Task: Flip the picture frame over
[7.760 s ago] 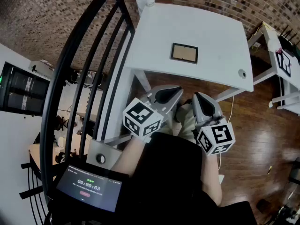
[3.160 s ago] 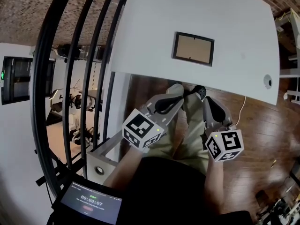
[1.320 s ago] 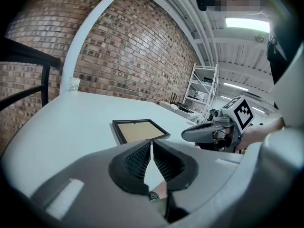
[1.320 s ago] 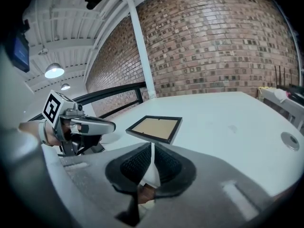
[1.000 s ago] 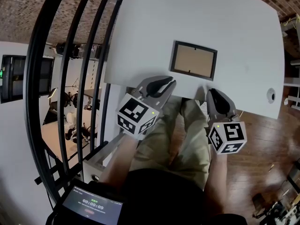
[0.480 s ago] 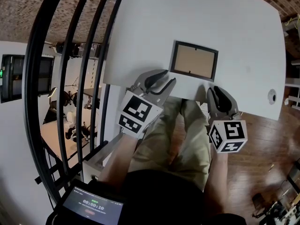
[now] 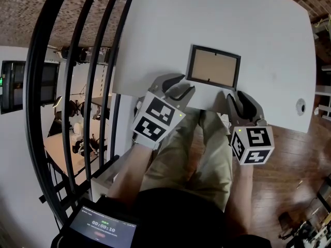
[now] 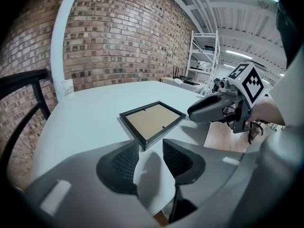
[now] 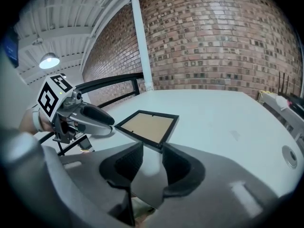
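The picture frame, black with a brown backing board facing up, lies flat near the front edge of the white table. My left gripper hovers at the frame's near left corner. Its jaws have just been opening and stand open with nothing between them. In the left gripper view the frame lies just beyond the left gripper. My right gripper sits at the table's edge below the frame's near right corner. Its jaws have also just been opening and hold nothing. The frame shows right past the right gripper.
A black metal railing runs along the table's left side. A round cable hole sits at the table's right. A paper cup stands at the far corner. The person's legs and a wooden floor lie below; a timer screen is at bottom left.
Both grippers have come forward to the table's front edge and their jaws have opened. The left gripper has rolled and sunk toward the frame's corner. The frame has not moved.
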The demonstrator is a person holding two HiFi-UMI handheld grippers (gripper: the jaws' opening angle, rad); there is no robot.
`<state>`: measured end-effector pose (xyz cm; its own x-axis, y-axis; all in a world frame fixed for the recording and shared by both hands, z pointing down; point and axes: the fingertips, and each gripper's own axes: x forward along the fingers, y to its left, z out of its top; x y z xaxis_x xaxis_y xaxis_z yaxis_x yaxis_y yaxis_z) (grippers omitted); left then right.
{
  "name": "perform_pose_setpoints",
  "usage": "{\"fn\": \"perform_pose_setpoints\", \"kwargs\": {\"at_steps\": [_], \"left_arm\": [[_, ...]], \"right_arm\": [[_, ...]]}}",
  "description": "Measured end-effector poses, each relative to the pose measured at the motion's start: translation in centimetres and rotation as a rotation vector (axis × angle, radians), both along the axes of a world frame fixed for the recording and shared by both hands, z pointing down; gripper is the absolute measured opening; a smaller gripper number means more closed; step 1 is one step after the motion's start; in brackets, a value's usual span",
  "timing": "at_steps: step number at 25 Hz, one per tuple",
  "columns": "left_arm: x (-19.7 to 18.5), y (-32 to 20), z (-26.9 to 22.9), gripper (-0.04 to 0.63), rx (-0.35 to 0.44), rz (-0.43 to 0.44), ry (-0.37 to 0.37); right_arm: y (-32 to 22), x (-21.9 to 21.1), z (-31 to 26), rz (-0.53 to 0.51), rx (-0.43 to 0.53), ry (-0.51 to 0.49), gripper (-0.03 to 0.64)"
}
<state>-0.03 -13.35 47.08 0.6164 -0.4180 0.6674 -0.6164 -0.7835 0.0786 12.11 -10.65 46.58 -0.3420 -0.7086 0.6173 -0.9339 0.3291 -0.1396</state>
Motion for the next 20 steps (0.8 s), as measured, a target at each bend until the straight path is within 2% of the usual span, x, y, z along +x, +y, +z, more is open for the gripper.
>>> {"fn": "perform_pose_setpoints", "kwargs": {"at_steps": [4,10,20], "left_arm": [[0.1,0.1,0.4,0.166,-0.026,0.01,-0.016],[0.3,0.3,0.8,0.166,-0.058,0.022,-0.03],[0.2,0.2,0.8,0.166,-0.064,0.016,-0.03]], "right_arm": [[-0.2,-0.1,0.5,-0.009,-0.03,0.036,0.115],[-0.3,0.0,0.9,-0.011,-0.069,0.035,0.12],[-0.4,-0.1,1.2,-0.011,-0.103,0.05,0.119]]}}
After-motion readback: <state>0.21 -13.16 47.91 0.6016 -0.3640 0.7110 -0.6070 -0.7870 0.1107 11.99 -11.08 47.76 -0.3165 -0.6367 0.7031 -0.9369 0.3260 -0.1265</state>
